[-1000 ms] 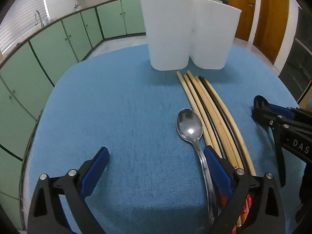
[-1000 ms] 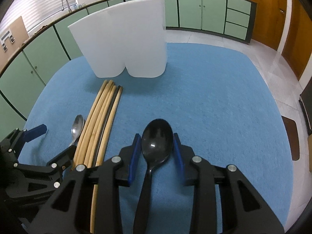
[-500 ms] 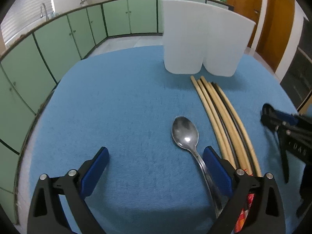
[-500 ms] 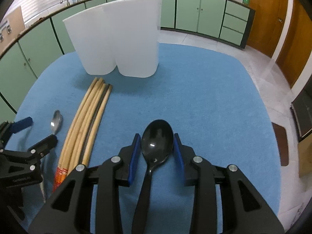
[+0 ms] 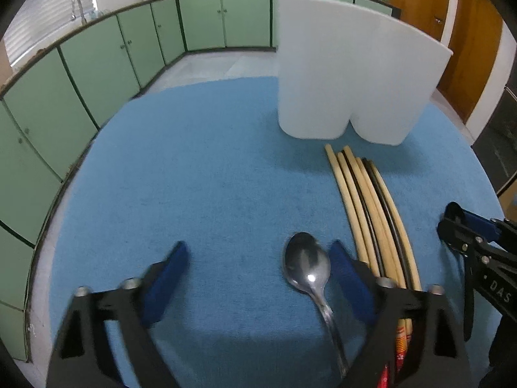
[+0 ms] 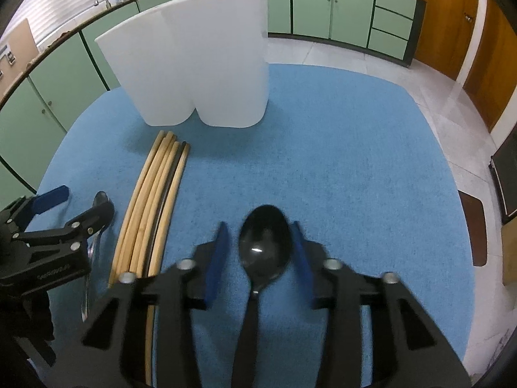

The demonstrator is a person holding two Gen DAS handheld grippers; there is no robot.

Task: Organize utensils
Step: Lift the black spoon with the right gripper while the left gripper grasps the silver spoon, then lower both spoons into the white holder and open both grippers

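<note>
A metal spoon (image 5: 307, 266) lies on the blue cloth between the fingers of my left gripper (image 5: 258, 271), close to the right finger. The left gripper is open. A bundle of chopsticks (image 5: 368, 207) lies just right of it. My right gripper (image 6: 258, 252) has its jaws a little apart around the bowl of a black spoon (image 6: 263, 249), not pressing on it. A white two-compartment holder (image 5: 349, 77) stands at the far side; it also shows in the right wrist view (image 6: 200, 61).
The blue cloth (image 5: 210, 177) covers a round table whose edge curves near left. Green cabinets (image 5: 97, 64) ring the room. The right gripper shows in the left wrist view (image 5: 478, 252); the left gripper shows in the right wrist view (image 6: 51, 232).
My right gripper's jaws have opened from tight on the black spoon to a wider gap. Both grippers have pulled back and shifted; the left gripper has moved so the metal spoon sits between its fingers.
</note>
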